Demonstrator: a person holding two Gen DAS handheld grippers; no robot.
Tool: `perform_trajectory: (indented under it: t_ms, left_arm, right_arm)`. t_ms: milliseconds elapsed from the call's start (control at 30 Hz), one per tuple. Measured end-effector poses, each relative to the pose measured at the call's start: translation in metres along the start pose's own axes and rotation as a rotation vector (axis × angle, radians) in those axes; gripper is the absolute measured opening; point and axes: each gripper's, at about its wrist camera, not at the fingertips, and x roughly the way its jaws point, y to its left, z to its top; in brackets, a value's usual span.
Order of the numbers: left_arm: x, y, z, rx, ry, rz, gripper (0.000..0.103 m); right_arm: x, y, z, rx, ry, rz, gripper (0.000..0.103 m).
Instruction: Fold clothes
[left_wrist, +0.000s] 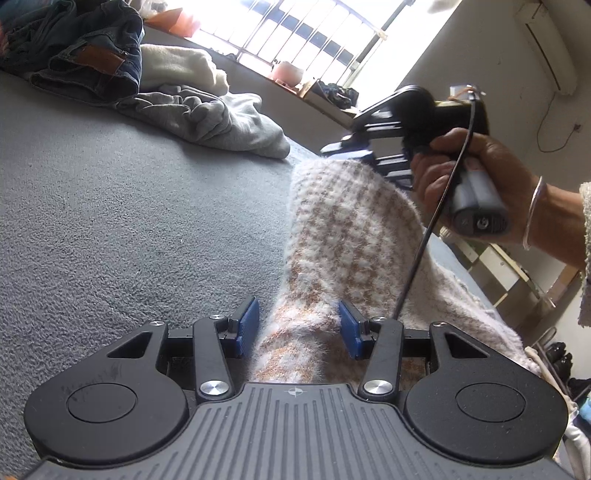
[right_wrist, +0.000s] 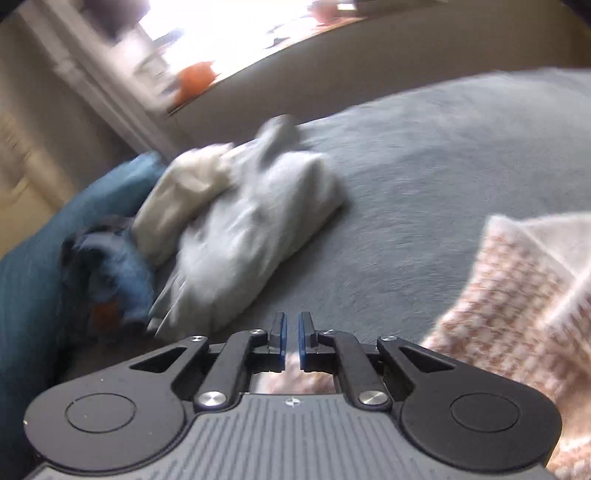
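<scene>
The sweater (left_wrist: 343, 236), a fuzzy white-and-tan knit, is lifted off the grey blanket (left_wrist: 110, 221) and stretched between my two tools. My left gripper (left_wrist: 299, 328) has its blue pads (left_wrist: 246, 326) spread apart, with a fold of the sweater running up between them; the pads do not press it. My right gripper (right_wrist: 291, 338), seen in the left view held in my right hand (left_wrist: 476, 181), meets the sweater's far upper edge; its pads (right_wrist: 282, 338) stand nearly together, with knit visible just behind them, and I cannot tell whether they pinch it. In the blurred right view the sweater (right_wrist: 517, 295) hangs at lower right. Well apart on the blanket lies a pile: grey garment (left_wrist: 207, 118), cream garment (left_wrist: 177, 66) and jeans (left_wrist: 81, 48). Beyond it, a barred window (left_wrist: 295, 33) glares white.
</scene>
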Motion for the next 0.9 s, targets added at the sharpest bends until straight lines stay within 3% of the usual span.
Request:
perform_trajectory:
  t_ms: [133, 267, 467, 533, 633, 900]
  left_arm:
    - [0.001, 0.003, 0.001, -0.015, 0.004, -0.009, 0.049]
    - [0.003, 0.007, 0.005, -0.047, 0.016, -0.027, 0.049]
    - [0.006, 0.008, 0.019, -0.103, 0.073, -0.028, 0.052]
    - [0.007, 0.006, 0.025, -0.123, 0.095, -0.014, 0.053]
    - [0.003, -0.001, 0.034, -0.121, 0.113, 0.031, 0.055]
    - [-0.012, -0.027, 0.047, 0.004, 0.147, 0.217, 0.058]
  right_arm:
    - [-0.041, -0.013, 0.017, -0.012, -0.047, 0.023, 0.009]
    - [-0.123, -0.026, 0.019, -0.114, -0.048, 0.019, 0.009]
    - [-0.253, -0.072, -0.018, -0.180, -0.029, -0.087, 0.010]
    - [-0.278, -0.099, -0.040, -0.173, -0.033, -0.149, 0.020]
    - [-0.297, -0.151, -0.069, -0.093, -0.062, -0.229, 0.034]
    - [-0.283, -0.230, -0.093, 0.066, -0.066, -0.189, 0.034]
